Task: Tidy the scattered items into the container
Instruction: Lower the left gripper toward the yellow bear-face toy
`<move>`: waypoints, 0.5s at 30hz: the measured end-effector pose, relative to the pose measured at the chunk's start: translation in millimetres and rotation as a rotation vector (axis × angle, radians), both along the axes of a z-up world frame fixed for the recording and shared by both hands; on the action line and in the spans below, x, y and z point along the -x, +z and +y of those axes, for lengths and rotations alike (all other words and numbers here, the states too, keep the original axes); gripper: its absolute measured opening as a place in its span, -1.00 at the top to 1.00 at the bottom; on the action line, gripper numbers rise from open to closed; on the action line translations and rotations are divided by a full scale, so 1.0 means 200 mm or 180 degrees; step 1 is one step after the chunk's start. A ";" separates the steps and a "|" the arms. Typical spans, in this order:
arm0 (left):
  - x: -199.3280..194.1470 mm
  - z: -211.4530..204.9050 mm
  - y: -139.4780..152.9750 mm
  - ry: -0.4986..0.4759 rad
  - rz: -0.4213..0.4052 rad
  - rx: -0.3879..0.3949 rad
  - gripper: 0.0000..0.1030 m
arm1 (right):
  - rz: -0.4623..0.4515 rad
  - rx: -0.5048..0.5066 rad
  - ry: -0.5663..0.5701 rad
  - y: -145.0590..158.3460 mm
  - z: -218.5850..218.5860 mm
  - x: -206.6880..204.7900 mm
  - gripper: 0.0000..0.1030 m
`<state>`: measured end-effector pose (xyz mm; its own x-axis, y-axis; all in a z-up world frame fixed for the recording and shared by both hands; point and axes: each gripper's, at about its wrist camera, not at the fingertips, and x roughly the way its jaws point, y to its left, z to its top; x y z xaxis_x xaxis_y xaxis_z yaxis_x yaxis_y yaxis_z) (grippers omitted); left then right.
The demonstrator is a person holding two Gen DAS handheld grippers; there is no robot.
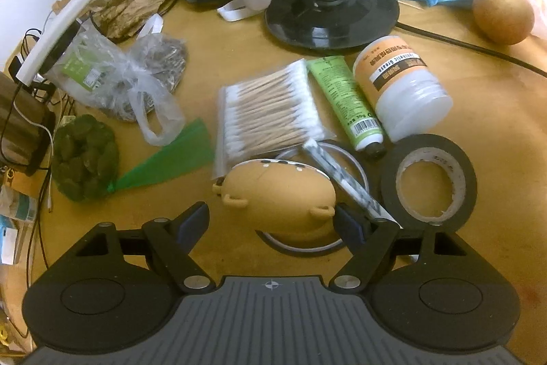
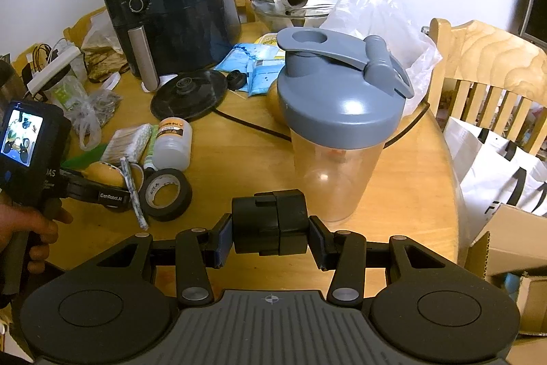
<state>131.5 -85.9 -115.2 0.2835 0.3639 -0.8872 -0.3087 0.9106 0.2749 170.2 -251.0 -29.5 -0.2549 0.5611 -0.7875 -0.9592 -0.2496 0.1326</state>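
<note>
Trouble could come if the spread left gripper (image 1: 271,221) closes off-centre on the rounded tan toy (image 1: 278,194), squirting it onto the black tape roll (image 1: 429,178) at its right. It is pitched steeply down, fingers straddling the toy at the near table edge; the right gripper (image 2: 270,240) pinches a black block (image 2: 270,224).

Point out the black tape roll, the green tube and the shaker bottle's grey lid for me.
Black tape roll (image 1: 468,173): left wrist view, on its outer black band.
Green plastic tube (image 1: 342,94): left wrist view, mid-body on the label.
Grey plastic shaker lid (image 2: 342,112): right wrist view, on the domed front.
</note>
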 end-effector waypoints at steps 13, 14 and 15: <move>0.11 -0.04 0.08 -0.0332 -0.0268 -0.0049 -0.55 | 0.0031 -0.0011 0.0016 0.00 -0.01 -0.01 0.05; 0.11 -0.04 0.07 -0.0369 -0.0289 -0.0077 -0.55 | 0.0034 -0.0011 0.0021 0.00 -0.01 -0.01 0.05; 0.12 -0.04 0.07 -0.0397 -0.0315 -0.0077 -0.55 | 0.0034 -0.0011 0.0025 0.00 -0.01 0.00 0.05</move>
<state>108.1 -93.5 -101.5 0.4135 0.3415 -0.8440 -0.2204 0.9370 0.2711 171.1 -253.3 -29.3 -0.2677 0.5617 -0.7828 -0.9557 -0.2578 0.1419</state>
